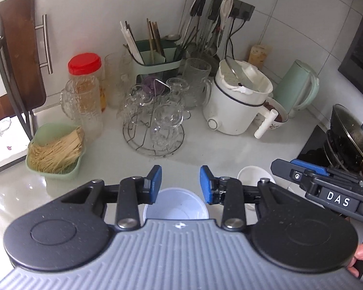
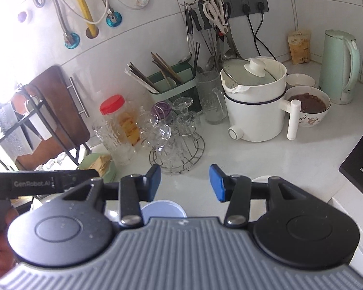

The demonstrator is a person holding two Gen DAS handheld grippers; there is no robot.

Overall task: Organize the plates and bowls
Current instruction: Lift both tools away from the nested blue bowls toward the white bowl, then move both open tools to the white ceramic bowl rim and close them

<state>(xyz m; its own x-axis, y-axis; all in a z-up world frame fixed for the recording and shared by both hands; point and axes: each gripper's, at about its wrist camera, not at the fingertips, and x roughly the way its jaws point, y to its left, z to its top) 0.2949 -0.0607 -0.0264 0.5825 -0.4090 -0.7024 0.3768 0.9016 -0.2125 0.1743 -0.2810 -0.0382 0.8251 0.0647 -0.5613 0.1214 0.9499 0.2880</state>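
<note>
White counter (image 1: pixel 205 149) ran ahead of both claws, crowded at the back with glasses (image 1: pixel 157 111), a pot (image 1: pixel 234 101) and a kettle (image 1: pixel 297 84). Left gripper (image 1: pixel 180 183) stood wide open and empty, a pale bowl (image 1: pixel 175 204) just below its fingers. Right gripper (image 2: pixel 185 182) was likewise spread and empty; another white bowl (image 1: pixel 254 175) sat just right of the left claw.

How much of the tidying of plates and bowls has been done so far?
Nothing looks sorted yet. Both the left gripper and right gripper are open and empty, hovering over a pale blue bowl on the counter. A white bowl sits beside it, and a bowl of brown food stands by the white pot.
</note>
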